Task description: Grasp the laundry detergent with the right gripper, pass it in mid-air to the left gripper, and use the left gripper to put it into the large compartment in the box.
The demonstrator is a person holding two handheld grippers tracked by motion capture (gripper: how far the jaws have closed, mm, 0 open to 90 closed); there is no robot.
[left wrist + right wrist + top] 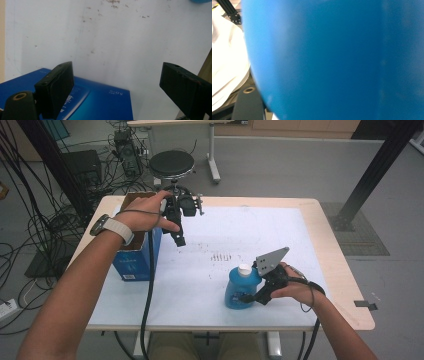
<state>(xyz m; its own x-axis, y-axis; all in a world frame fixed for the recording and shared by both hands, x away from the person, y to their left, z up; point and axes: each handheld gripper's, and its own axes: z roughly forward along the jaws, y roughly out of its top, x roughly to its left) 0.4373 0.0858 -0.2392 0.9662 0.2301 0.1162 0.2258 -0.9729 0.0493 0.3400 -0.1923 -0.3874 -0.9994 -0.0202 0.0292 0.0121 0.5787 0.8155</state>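
White tabletop (210, 285): blue bottle (241, 290) near front edge, right tongs (248, 296) around it.

**Readable text in the scene**

Very little writing can be read here. In the left gripper view, the blue box (105, 105) has a small white print on its top face, and it appears upside down. It looks like "5.0" with some more characters after it, but those are too small to tell. Beside it, on a lighter blue panel of the same box, there are several short lines of white print, too blurred to read.

In the high view, this box (134, 262) shows a pale label low on its front side; the words there cannot be read.

The blue bottle (241, 289) shows no legible label.
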